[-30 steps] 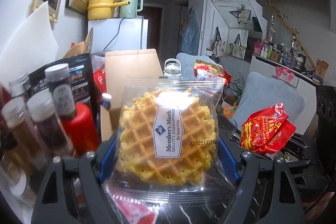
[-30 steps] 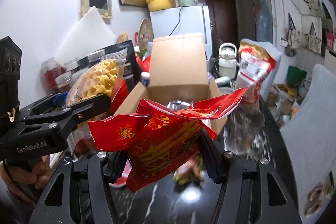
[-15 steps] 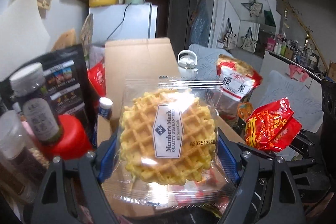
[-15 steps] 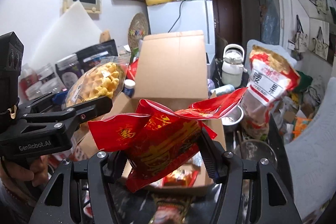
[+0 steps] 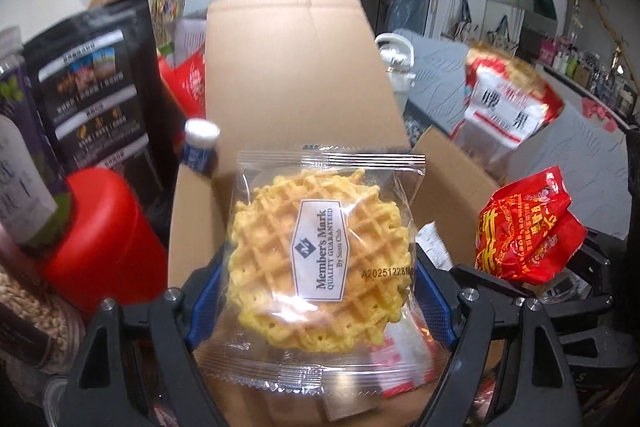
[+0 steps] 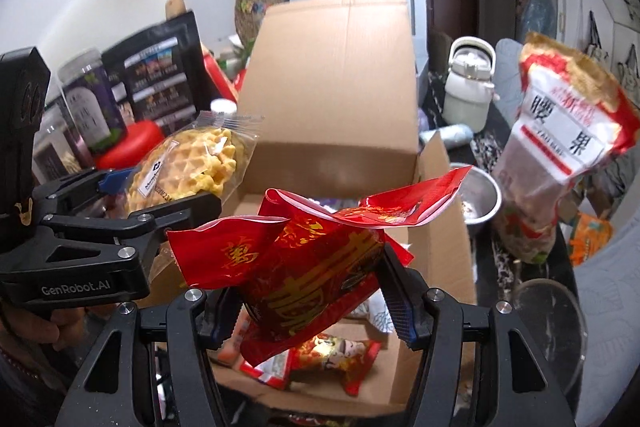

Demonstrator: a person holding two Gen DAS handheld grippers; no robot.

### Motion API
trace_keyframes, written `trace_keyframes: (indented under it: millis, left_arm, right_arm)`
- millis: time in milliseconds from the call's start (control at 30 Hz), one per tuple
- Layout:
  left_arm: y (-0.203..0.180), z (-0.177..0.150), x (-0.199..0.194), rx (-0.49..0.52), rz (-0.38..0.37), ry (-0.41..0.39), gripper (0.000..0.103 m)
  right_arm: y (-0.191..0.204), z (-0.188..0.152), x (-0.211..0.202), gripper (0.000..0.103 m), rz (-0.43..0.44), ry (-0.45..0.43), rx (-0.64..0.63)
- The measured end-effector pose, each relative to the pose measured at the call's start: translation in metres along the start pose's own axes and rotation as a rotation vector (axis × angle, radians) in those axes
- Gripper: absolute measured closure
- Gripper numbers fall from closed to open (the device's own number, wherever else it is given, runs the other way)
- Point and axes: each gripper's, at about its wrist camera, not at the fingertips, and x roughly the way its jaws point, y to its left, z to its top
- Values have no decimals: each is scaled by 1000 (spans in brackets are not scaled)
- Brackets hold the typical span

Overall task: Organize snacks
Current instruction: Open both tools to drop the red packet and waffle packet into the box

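The left tongs (image 5: 316, 291) are closed on a clear packet with a round yellow waffle (image 5: 320, 259) inside. The blue pads press on the packet from both sides. The packet stands upright and hangs over the open cardboard box (image 5: 296, 67). The right tongs (image 6: 308, 299) are closed on a crinkly red snack bag (image 6: 304, 267) with gold writing. That bag also hangs over the box, on the near side.

The box's big flap stands up at the far side. Down inside the box lie more small snacks (image 6: 332, 359) in red wrappers. In the right wrist view the waffle is to the left of the red bag, and the two are near each other but apart.

To the left of the box there is a red tub (image 5: 108, 239), a black pouch (image 5: 100, 95) and a jar with a purple label (image 6: 92, 107). To the right of the box stand a tall red and white bag (image 6: 560, 163), a white kettle (image 6: 468, 87) and a metal bowl (image 6: 480, 195). A hand (image 6: 36, 323) holds the handle of the left tongs at the near left.
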Motion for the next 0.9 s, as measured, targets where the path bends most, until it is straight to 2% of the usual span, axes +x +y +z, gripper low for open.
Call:
trace_keyframes:
  millis: [267, 367, 400, 467, 633, 700, 833, 900]
  left_arm:
    - [0, -9, 22, 5, 73, 89, 21]
    - [2, -11, 29, 0, 105, 128, 20]
    - [2, -12, 30, 2, 112, 133, 20]
    - [0, -12, 29, 5, 123, 133, 20]
    - [-3, -10, 30, 7, 165, 161, 19]
    - [-2, -10, 28, 7, 159, 171, 19]
    - [-5, -8, 18, 10, 180, 152, 17]
    - [-5, -6, 10, 5, 172, 134, 13]
  right_arm:
    - [4, -10, 27, 41, -52, 88, -43]
    - [4, -12, 27, 37, -75, 90, -46]
    - [5, -12, 28, 29, -70, 96, -51]
    - [8, -12, 28, 19, -66, 100, -59]
    - [16, -11, 26, 17, -119, 113, -90]
    - [15, -11, 22, 16, -123, 117, -82]
    - [14, -11, 9, 16, -137, 107, -70]
    - [15, -10, 2, 16, -146, 98, -70]
